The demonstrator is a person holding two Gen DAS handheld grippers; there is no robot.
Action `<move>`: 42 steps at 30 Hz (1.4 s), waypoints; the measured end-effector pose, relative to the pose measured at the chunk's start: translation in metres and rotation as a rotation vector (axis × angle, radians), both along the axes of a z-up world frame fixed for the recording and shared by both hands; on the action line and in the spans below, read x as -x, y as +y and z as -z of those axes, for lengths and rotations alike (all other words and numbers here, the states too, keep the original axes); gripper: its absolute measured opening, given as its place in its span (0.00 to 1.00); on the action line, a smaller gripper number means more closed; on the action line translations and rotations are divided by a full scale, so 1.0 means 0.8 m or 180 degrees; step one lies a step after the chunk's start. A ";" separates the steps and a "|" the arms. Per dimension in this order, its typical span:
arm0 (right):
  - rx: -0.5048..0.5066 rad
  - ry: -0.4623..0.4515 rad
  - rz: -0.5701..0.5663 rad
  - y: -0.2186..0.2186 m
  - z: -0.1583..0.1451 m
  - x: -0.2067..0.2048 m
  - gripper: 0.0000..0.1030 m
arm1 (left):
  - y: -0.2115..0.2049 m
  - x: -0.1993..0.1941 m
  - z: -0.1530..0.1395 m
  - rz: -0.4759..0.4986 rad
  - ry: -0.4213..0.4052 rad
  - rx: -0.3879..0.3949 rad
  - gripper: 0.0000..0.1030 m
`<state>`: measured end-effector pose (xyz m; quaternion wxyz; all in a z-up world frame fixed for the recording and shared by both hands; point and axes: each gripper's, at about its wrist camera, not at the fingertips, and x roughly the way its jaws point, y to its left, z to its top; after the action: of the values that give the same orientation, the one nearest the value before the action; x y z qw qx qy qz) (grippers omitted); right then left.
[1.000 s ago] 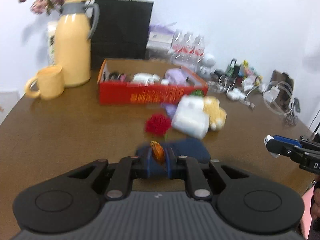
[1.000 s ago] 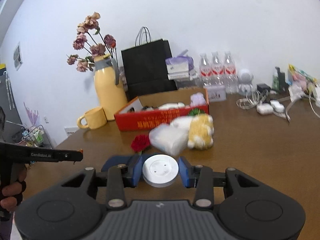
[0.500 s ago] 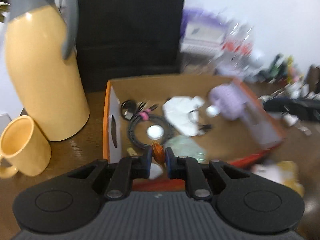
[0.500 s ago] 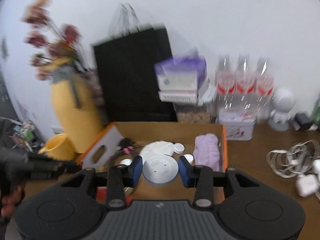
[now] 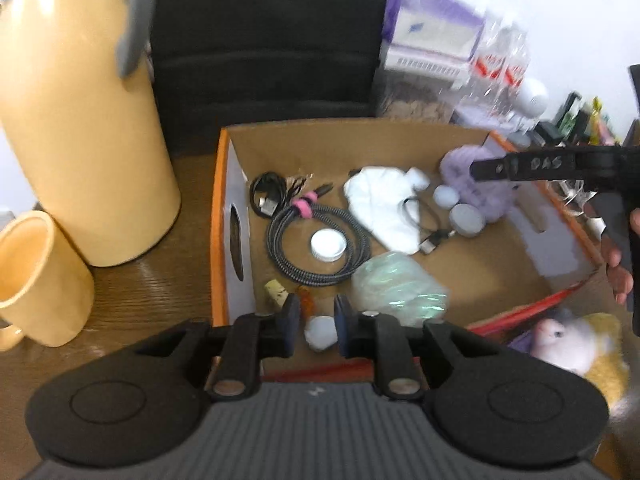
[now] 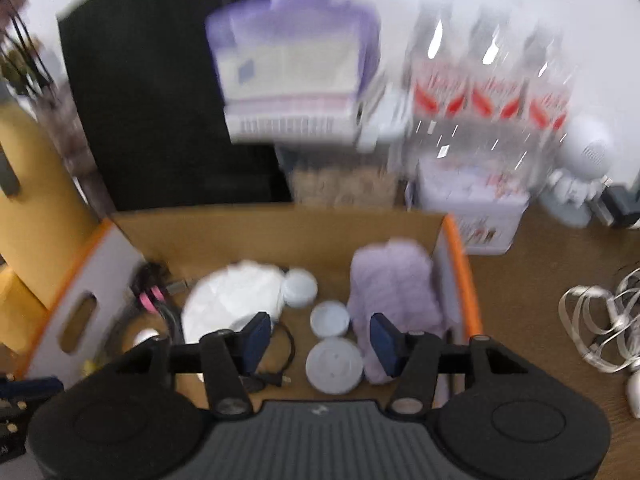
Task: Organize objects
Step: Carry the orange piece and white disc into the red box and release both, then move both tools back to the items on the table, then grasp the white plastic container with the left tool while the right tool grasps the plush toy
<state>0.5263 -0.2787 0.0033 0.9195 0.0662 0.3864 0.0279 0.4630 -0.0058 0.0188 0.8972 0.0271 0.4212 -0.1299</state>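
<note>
An orange cardboard box (image 5: 219,240) (image 6: 460,264) lies open below both grippers. My left gripper (image 5: 317,312) hangs over its near left corner with its jaws opening. A small orange piece (image 5: 306,301) sits by the left pad, and the pads no longer squeeze it. A white lump (image 5: 320,332) lies under the gap. My right gripper (image 6: 320,336) is over the box's right half, its jaws opening wide. The white round disc (image 6: 335,366) lies loose below them beside a purple knit piece (image 6: 394,292). In the left wrist view, the right gripper's black body (image 5: 532,166) reaches in from the right.
The box holds a coiled cable (image 5: 320,240), a white cloth (image 5: 380,204), a shiny green bag (image 5: 400,284) and white caps. A yellow jug (image 5: 80,120) and mug (image 5: 36,276) stand to its left, with a black bag (image 5: 264,40) behind. Water bottles (image 6: 488,80) and a plush toy (image 5: 572,340) are to the right.
Both grippers travelled from above the table to above the box. The left jaws parted from the orange piece. The right jaws spread and let the white disc go.
</note>
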 end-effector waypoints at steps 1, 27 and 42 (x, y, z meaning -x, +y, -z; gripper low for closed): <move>-0.0050 -0.0078 0.0014 -0.005 -0.012 0.006 0.55 | 0.001 0.014 -0.011 0.0004 -0.0083 0.0033 0.29; 0.0195 -0.0585 -0.0199 -0.024 -0.021 0.624 0.91 | -0.002 0.490 -0.030 0.0078 -0.0939 0.0397 1.00; 0.0116 -0.0769 0.0106 -0.078 -0.028 0.464 0.88 | -0.155 0.268 0.040 0.0888 -0.0958 0.0099 1.00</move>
<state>0.1548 -0.3409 0.0259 0.9608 0.0520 0.2720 0.0134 0.2482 -0.1302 -0.0135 0.9236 0.0903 0.2725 -0.2539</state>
